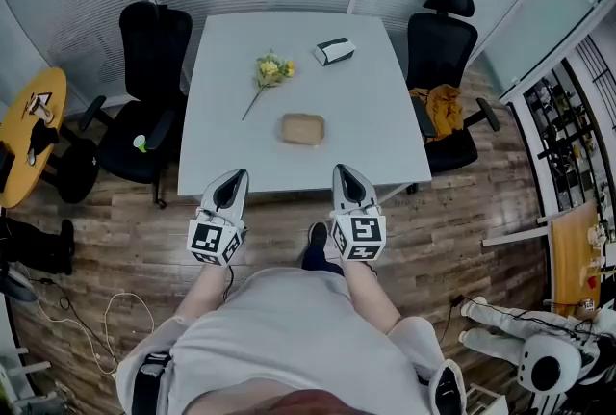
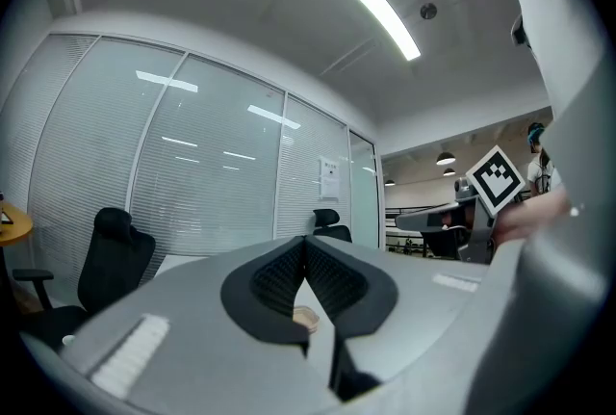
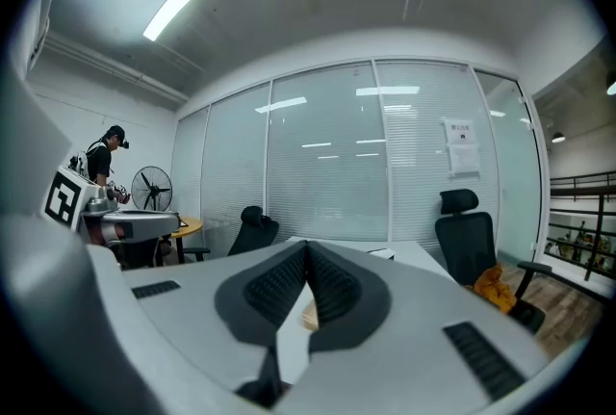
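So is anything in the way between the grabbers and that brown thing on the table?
Nothing visible is. The brown thing lies on the white table, with only bare tabletop between it and the left gripper and right gripper. The flowers and box lie farther back.

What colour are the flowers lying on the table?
Yellow flowers, green stem; clearest in the head view.
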A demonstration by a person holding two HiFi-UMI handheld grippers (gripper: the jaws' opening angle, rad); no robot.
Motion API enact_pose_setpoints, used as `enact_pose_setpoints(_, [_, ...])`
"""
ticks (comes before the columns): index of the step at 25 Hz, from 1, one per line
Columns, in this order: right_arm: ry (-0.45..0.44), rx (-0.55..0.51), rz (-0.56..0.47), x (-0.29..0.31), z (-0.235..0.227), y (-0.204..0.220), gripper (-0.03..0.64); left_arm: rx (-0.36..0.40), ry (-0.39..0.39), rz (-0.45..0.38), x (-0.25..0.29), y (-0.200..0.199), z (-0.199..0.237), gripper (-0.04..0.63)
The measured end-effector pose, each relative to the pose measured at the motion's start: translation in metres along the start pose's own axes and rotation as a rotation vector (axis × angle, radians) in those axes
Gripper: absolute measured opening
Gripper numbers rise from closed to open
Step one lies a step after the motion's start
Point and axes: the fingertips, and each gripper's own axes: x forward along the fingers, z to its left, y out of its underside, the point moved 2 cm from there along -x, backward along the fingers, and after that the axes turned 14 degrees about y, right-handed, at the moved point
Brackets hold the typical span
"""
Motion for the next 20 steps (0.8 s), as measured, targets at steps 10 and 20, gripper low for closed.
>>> enact_pose_setpoints(10, [-0.097, 0.034, 0.022, 0.125, -0.057, 0.003, 0.008, 0.002, -0.088, 0.019, 0.114, 0.005, 0.052, 0.011])
enact_pose_setpoints(20, [-0.175, 0.031, 0.012, 0.231, -0.117, -0.011, 0.008, -0.014, -0.169, 0.017, 0.215, 0.004, 0.097, 0.011])
